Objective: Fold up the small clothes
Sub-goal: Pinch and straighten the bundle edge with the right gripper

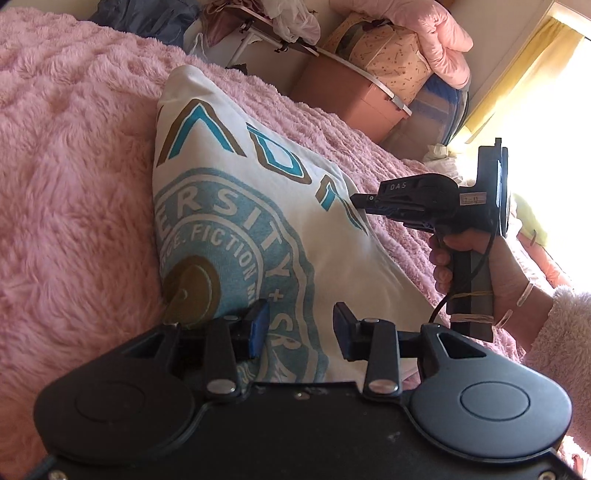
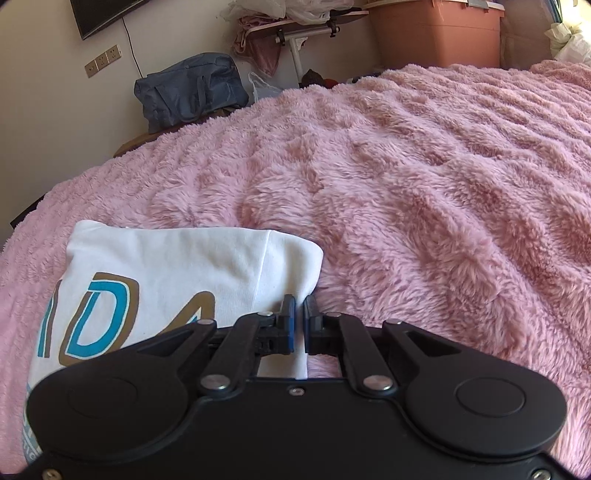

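A white T-shirt (image 1: 236, 206) with a blue and brown print lies folded on the pink fluffy blanket (image 1: 74, 184). My left gripper (image 1: 301, 328) is open just above the shirt's near edge, holding nothing. My right gripper (image 1: 360, 201) comes in from the right, held by a hand, with its tip at the shirt's right edge. In the right wrist view the right gripper (image 2: 299, 314) is shut on the edge of the shirt (image 2: 166, 266), with white cloth pinched between the blue pads. The blanket (image 2: 424, 184) stretches beyond.
A pink plastic bin (image 1: 343, 96) and a patterned storage bag (image 1: 391, 55) stand beside the bed. A blue bag (image 2: 192, 88) and a small folding table (image 2: 306, 22) stand past the bed's far edge. A bright window with a yellow curtain (image 1: 517, 66) is at the right.
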